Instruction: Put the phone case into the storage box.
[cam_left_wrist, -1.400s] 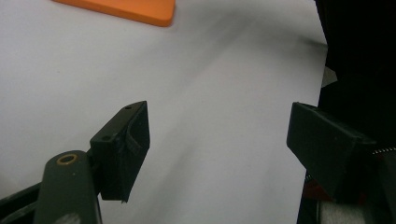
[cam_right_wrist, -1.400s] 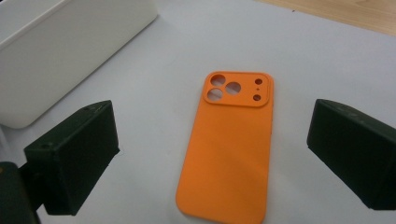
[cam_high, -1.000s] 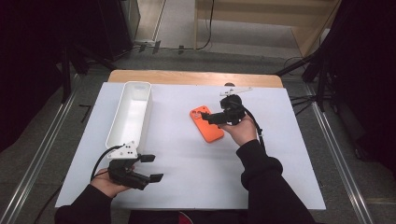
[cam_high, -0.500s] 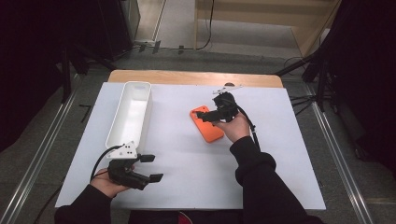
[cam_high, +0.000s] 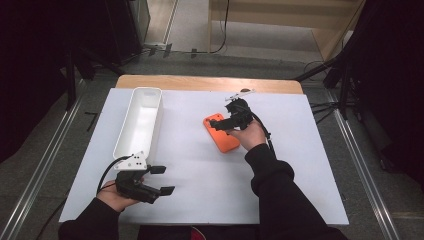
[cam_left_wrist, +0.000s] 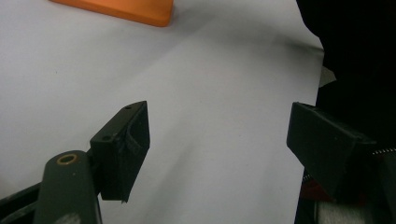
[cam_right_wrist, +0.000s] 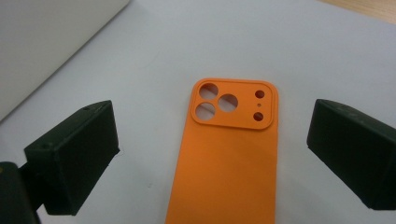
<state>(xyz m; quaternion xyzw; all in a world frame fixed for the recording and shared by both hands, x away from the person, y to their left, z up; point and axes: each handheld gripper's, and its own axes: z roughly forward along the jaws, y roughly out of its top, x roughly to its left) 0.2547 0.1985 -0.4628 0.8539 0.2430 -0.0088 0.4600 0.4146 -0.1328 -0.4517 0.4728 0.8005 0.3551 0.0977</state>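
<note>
Two sets of fingers spread and empty, right gripper (cam_high: 226, 121) hovering over orange phone case (cam_right_wrist: 226, 154) lying flat mid-counter (cam_high: 200, 170), left gripper (cam_high: 159, 181) idle near the front edge; risk of fingers skidding off the thin rim.

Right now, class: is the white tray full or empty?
Empty. In the high view the white tray shows only its bare white floor; the orange phone case lies outside it on the table.
</note>
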